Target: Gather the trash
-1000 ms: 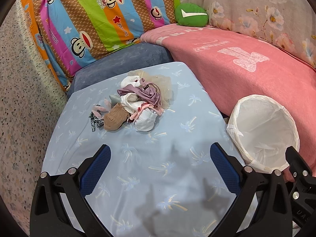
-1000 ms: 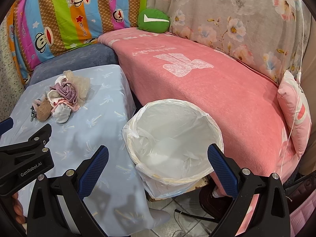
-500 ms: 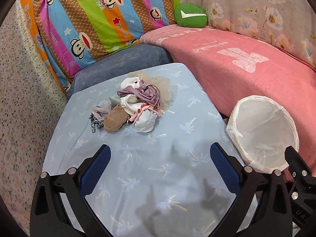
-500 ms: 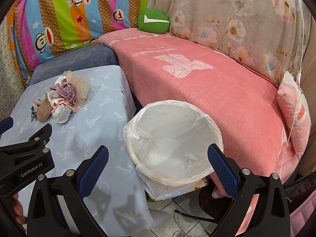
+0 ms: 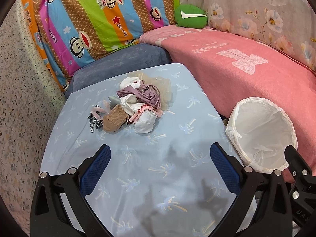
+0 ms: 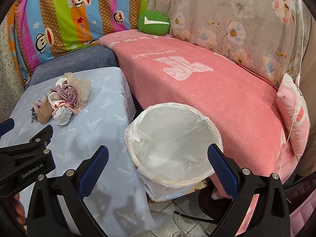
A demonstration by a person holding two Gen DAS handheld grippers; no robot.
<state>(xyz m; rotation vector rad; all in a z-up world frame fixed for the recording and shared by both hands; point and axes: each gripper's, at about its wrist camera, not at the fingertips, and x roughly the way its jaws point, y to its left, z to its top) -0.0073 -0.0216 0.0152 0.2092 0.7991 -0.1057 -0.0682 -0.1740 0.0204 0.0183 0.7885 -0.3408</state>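
A heap of crumpled trash (image 5: 136, 106), made up of white, mauve, tan and pink scraps, is seen lying toward the far end of a table (image 5: 150, 177) draped in pale blue cloth printed with palm trees, well apart from the white-lined bin (image 6: 173, 148) placed just beside the table's right edge. The left gripper (image 5: 160, 154) and the right gripper (image 6: 158, 156) are both held spread wide with nothing between the blue pads, the left above the cloth, the right above the bin. "GenRobot.AI" is read on the left gripper's body, "Daulfrank" and "Captain" on the striped monkey-print cover (image 5: 94, 19) behind, beside a pink blanket (image 6: 207, 90).

Pale-blue palm-print cloth (image 5: 158, 177), pink blanket (image 5: 246, 75), seemingly white bin liner (image 5: 262, 126).
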